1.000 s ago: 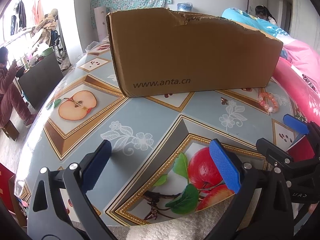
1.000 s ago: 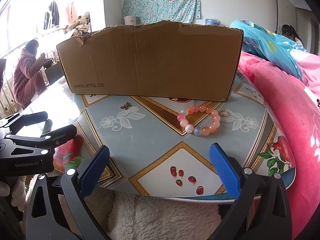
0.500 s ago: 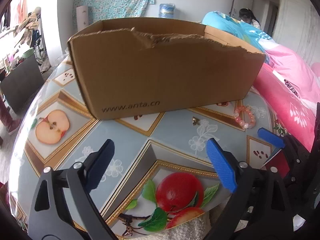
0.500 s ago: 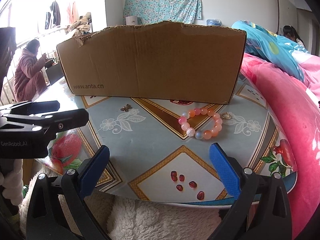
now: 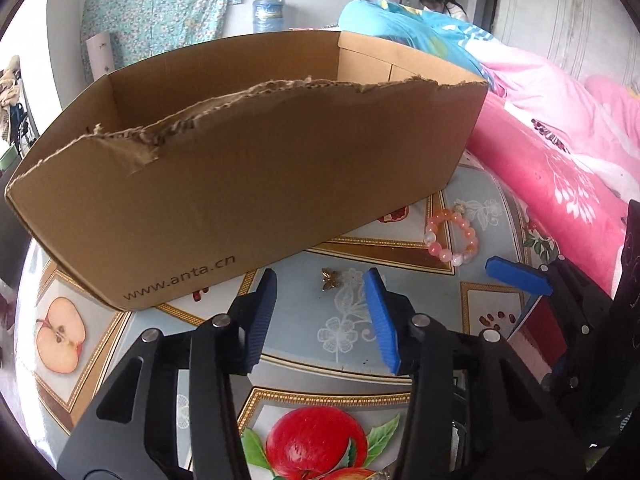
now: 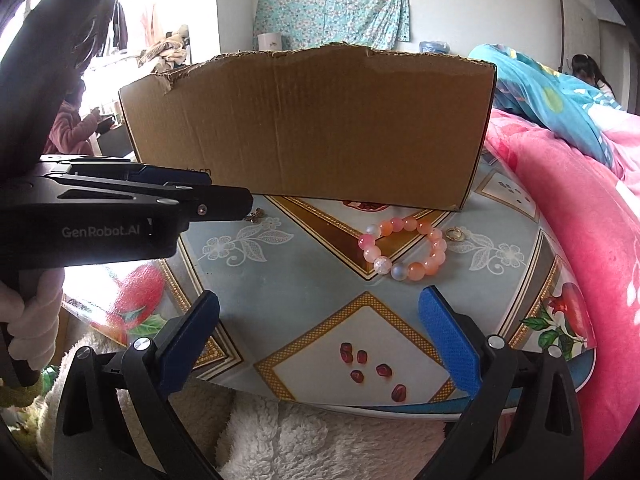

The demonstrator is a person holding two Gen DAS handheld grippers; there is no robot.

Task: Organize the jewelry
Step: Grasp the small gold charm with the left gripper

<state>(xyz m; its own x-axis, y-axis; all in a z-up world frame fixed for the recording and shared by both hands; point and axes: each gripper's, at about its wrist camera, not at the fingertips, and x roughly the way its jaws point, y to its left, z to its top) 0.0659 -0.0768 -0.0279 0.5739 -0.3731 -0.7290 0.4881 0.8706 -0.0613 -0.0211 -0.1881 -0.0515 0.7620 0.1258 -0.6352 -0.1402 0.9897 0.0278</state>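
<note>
- The left gripper point(image 5: 322, 312) hovers above the table point(image 5: 304, 332), its jaws partly spread after just closing in, with nothing pinched between them.
- A small gold butterfly charm point(image 5: 330, 279) lies on the cloth just ahead of that gap, near the cardboard box point(image 5: 248, 184).
- Further right, the pink bead bracelet point(image 6: 404, 249) lies flat in front of the box, ahead of the right gripper point(image 6: 318, 322) and apart from it.
- A small gold ring point(image 6: 454, 234) sits just beside the bracelet's right side.
- The right gripper's jaws stand wide apart and hold nothing.
</note>
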